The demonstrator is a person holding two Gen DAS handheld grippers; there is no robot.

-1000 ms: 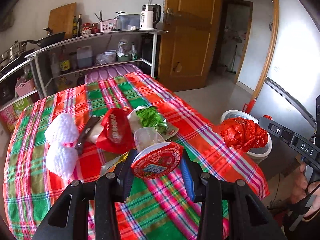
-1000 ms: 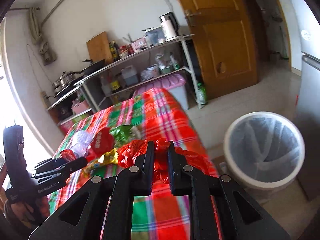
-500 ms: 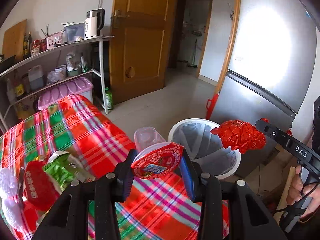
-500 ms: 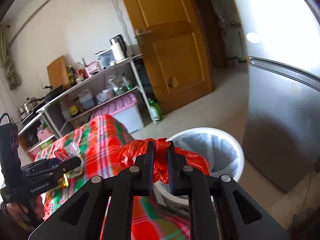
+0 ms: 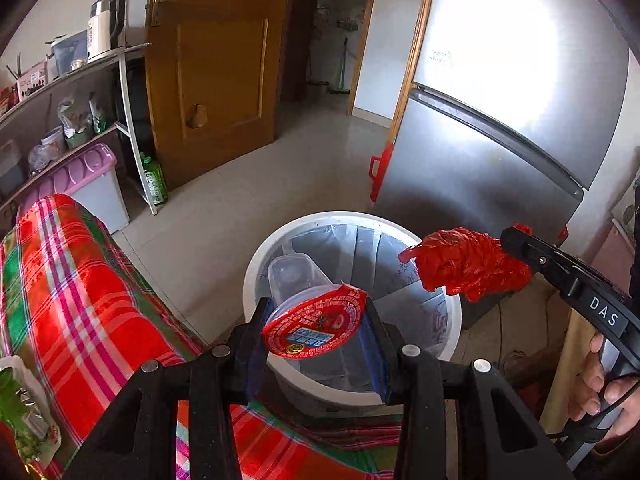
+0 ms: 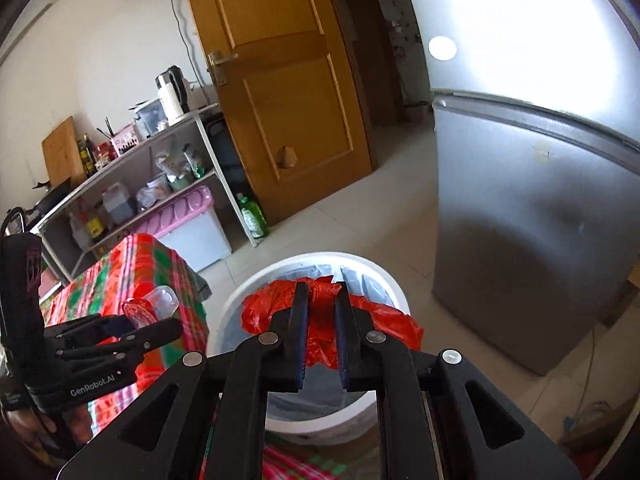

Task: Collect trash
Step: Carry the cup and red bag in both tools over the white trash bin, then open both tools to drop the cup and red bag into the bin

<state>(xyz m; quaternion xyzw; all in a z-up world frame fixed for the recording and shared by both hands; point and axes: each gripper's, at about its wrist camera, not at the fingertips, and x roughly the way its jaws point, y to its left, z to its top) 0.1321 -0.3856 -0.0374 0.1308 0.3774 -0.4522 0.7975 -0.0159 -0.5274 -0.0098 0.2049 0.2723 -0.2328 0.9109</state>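
door [image 6: 280, 92] | fridge [image 6: 532, 216] | kettle [image 5: 105, 26] | green bottle [image 6: 252, 216] | shelf [image 6: 168, 160]

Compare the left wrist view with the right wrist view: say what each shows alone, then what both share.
Left wrist only: green wrapper on the plaid tablecloth, and a hand gripping the right gripper.
Right wrist only: cutting board on the shelf.
Both: lined trash bin, red plastic bag, jelly cup in the left gripper, fridge.

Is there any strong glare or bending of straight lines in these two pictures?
Left wrist view: glare whitens the upper fridge door; the wooden door bows from fisheye distortion. Right wrist view: the fridge top is blown out to white; the trash bin and red bag stay sharp.
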